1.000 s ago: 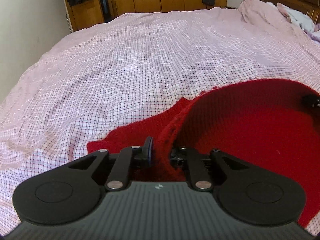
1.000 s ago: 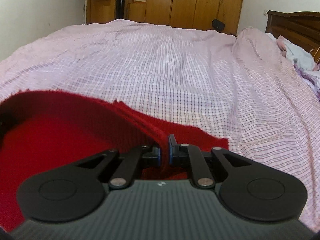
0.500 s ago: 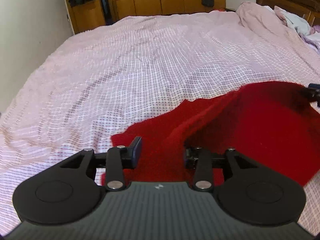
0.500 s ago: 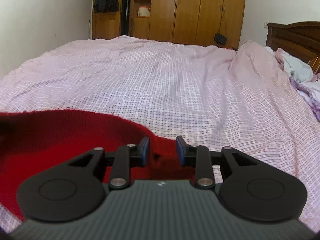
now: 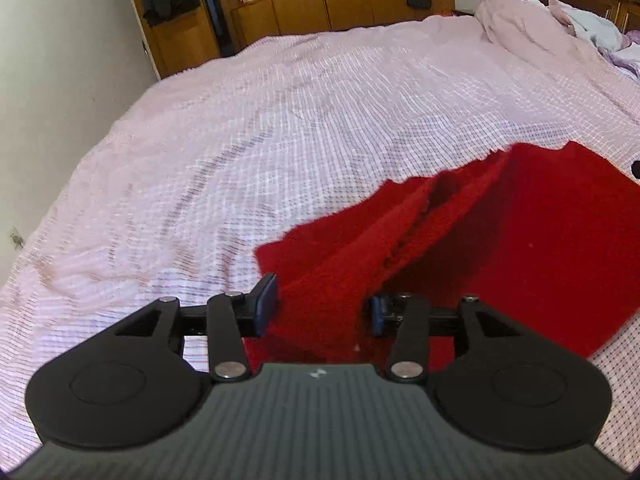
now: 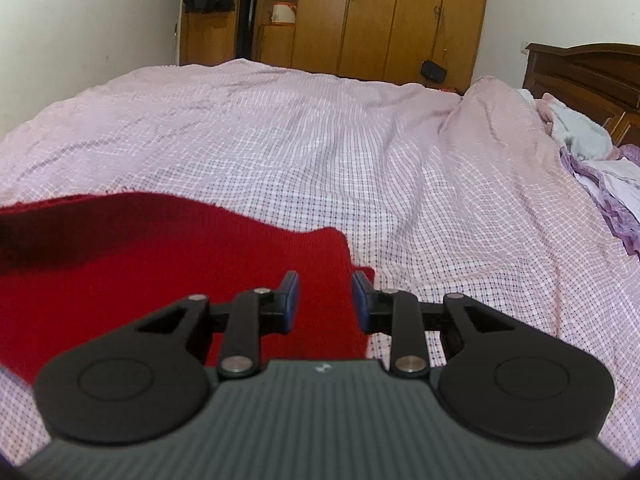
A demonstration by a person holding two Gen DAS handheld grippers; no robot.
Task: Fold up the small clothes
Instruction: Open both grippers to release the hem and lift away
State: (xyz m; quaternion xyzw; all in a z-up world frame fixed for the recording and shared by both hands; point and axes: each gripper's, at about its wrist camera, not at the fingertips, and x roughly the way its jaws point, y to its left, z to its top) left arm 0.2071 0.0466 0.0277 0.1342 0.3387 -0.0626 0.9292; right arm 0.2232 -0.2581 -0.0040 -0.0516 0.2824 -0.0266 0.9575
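A red knit garment (image 5: 500,236) lies folded on the checked pink bedsheet (image 5: 280,128). In the left wrist view its left edge runs up as a raised fold between my fingers. My left gripper (image 5: 320,308) is open, its blue pads apart on either side of that fold. In the right wrist view the garment (image 6: 140,264) lies flat with its right edge between the pads. My right gripper (image 6: 325,303) is open over that edge and holds nothing.
A bunched pink blanket (image 6: 492,120) and loose pale and purple clothes (image 6: 600,172) lie at the right by the dark headboard (image 6: 592,72). Wooden wardrobes (image 6: 384,20) stand beyond the bed. A wall (image 5: 60,80) runs along the left.
Both grippers were shut on the garment's lifted edge a second ago. They have opened, the red cloth has dropped onto itself, and both grippers have drawn back.
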